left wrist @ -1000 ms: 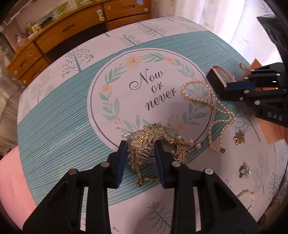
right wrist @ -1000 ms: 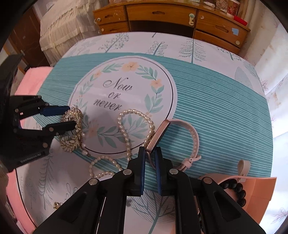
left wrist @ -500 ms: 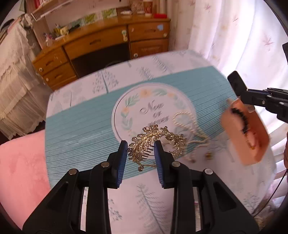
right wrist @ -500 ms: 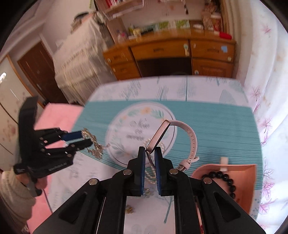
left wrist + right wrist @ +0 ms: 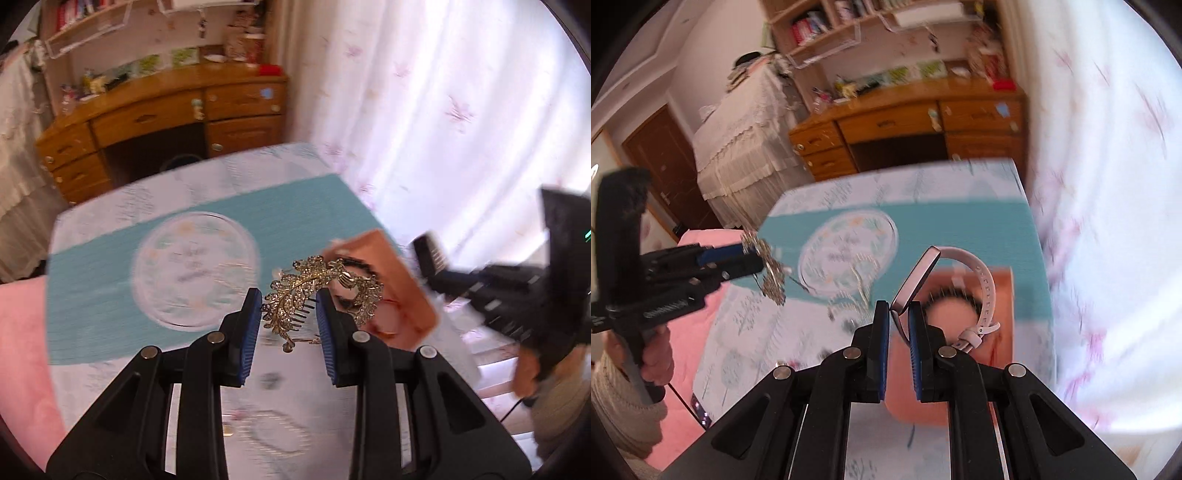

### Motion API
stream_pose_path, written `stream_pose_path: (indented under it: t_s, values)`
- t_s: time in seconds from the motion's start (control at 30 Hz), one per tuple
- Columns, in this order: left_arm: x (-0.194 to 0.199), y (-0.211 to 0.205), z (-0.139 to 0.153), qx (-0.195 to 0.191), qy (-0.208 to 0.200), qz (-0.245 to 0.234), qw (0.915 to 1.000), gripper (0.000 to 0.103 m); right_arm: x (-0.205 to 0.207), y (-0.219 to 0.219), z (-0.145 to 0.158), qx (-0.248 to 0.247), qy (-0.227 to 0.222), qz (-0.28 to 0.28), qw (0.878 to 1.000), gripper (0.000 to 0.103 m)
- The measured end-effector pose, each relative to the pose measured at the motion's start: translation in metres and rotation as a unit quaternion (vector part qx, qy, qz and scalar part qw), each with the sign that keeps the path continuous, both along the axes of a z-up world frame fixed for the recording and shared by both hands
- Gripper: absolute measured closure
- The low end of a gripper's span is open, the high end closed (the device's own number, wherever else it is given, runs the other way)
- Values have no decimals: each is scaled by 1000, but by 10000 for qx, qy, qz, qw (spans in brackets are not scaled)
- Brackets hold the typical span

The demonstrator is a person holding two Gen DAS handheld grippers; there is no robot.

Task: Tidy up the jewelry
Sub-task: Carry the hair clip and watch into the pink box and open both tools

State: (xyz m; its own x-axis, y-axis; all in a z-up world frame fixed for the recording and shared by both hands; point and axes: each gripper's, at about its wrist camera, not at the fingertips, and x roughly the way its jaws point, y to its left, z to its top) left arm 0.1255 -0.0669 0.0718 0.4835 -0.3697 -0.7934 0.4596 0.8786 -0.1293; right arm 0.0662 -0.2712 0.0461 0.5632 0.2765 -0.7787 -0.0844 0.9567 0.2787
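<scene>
My left gripper (image 5: 289, 306) is shut on a gold leaf-shaped hair comb (image 5: 295, 291) and holds it high above the table; it also shows in the right wrist view (image 5: 770, 271). My right gripper (image 5: 898, 317) is shut on a watch with a white strap (image 5: 982, 280) and holds it above the orange tray (image 5: 1004, 295), which holds a black bead bracelet (image 5: 949, 295). The tray (image 5: 402, 280) lies right of the comb in the left wrist view, and the right gripper's body (image 5: 517, 291) is beyond it.
The table has a teal and white cloth (image 5: 979, 229) with a round printed emblem (image 5: 195, 269). A pearl necklace (image 5: 860, 280) and small pieces lie on it, blurred. A wooden desk (image 5: 166, 110) stands behind, curtains (image 5: 443, 110) to the right, pink bedding (image 5: 18, 350) to the left.
Both grippers have risen well above the table with their items. The left moved right toward the tray with the comb; the right moved the watch over the tray.
</scene>
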Motion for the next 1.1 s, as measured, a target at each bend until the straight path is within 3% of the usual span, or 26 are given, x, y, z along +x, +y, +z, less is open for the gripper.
stream_pose_path:
  t_s: [0.3,0.43,0.6,0.67,0.73,0.8,1.1]
  values:
    - [-2,-89,-63,-30,599,-342,9976,76,-29,-39,-79,770,554,-500,9942,93]
    - [11,-108,-88,-49,843,-310,9959,76,-24,-37,-104,857,672,-609,9922,93]
    - [36,-115,-118,192,989,-250,9946,76,-11,-36,-127,803,887,-769,9898,93]
    - [42,-115,-127,262,1048,-226,9939,76,-7,-34,-130,756,942,-763,9897,90]
    - [45,-115,-132,216,1114,-246,9932,75,-8,-33,-128,675,866,-751,9911,74]
    - [48,-111,-134,146,1167,-254,9927,74,-4,-26,-123,542,728,-771,9929,64]
    - [31,-103,-121,-27,959,-316,9949,63,-20,-6,-104,203,287,-733,9967,64]
